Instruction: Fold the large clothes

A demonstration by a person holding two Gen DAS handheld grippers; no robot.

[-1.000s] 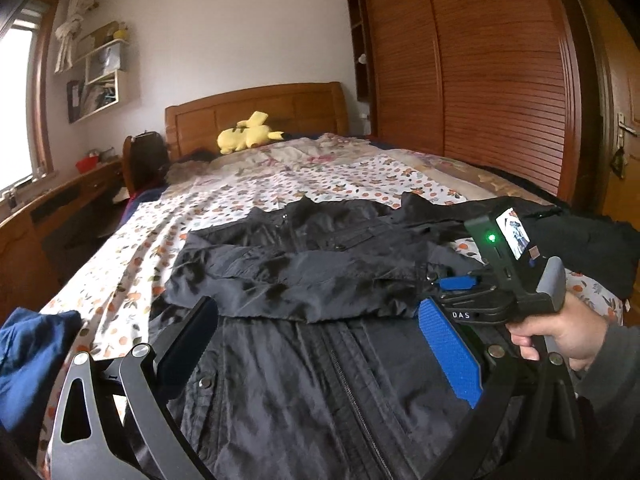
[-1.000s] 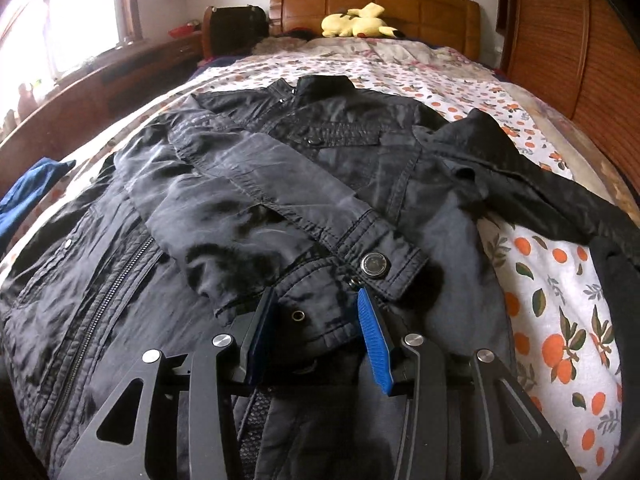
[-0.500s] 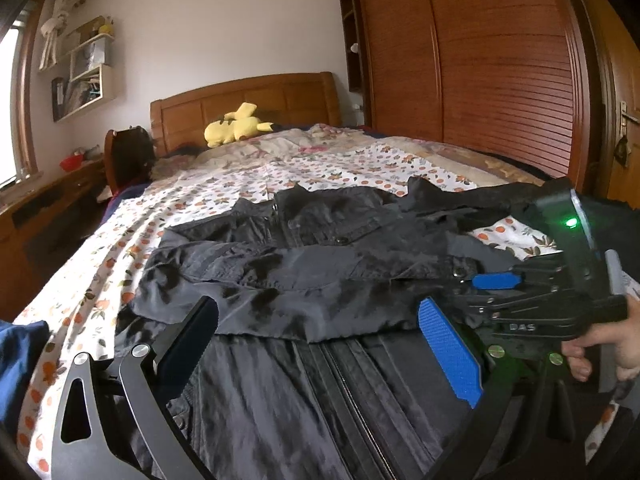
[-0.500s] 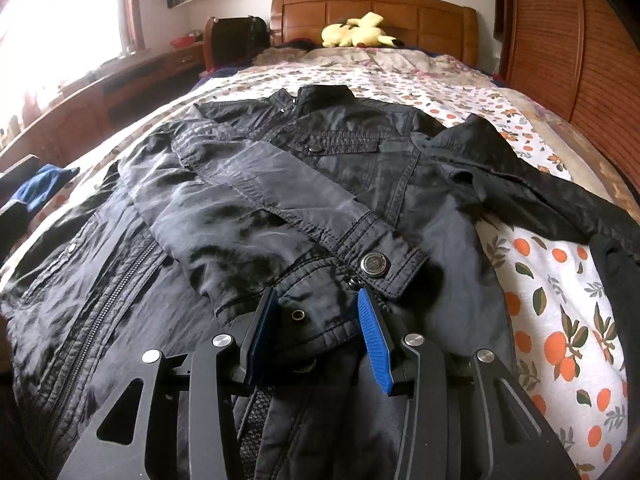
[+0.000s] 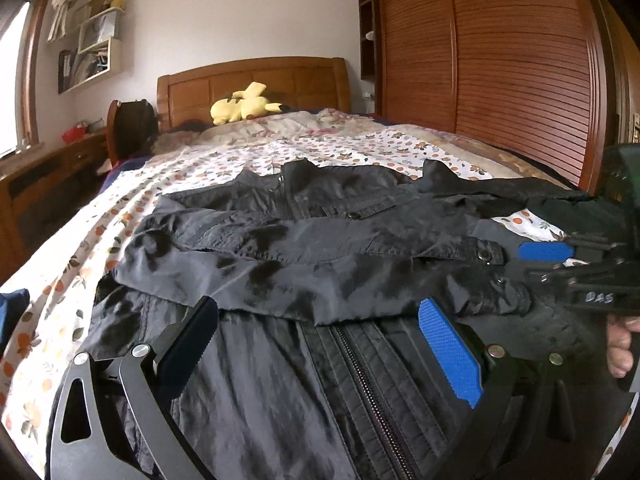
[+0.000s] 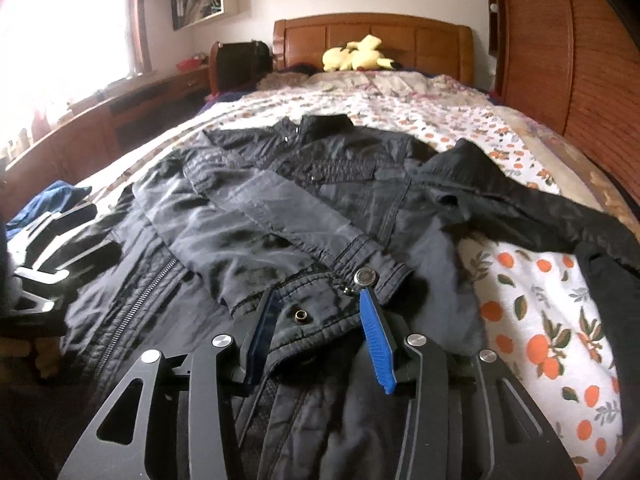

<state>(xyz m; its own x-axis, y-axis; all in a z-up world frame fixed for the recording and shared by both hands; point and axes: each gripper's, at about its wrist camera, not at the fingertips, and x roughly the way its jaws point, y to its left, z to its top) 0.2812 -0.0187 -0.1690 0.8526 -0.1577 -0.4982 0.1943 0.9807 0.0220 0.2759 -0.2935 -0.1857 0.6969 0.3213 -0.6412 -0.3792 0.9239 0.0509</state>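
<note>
jacket: a black jacket (image 6: 320,208) lies front up on the bed (image 6: 440,120), collar toward the headboard, zip closed down the middle.
folded sleeve: one sleeve (image 6: 272,224) lies across the chest, its cuff (image 6: 320,312) with a metal snap at the near end.
other sleeve: the second sleeve (image 6: 540,204) stretches out over the flowered sheet toward the wardrobe side.
right tongs: the right tongs (image 6: 316,328) sit over the cuff with the cuff between the blue pads; the jaws are opening and the pads stand just clear of the cloth.
left tongs: the left tongs (image 5: 320,344) hover low over the jacket's lower front and zip, wide apart, nothing held.
hand: a hand (image 5: 620,344) grips the right tool's handle at the edge of the left wrist view.
bed surroundings: a yellow plush toy (image 6: 356,56) rests by the wooden headboard (image 6: 400,36); a blue cloth (image 6: 48,204) lies beside the jacket on the window side.
</note>
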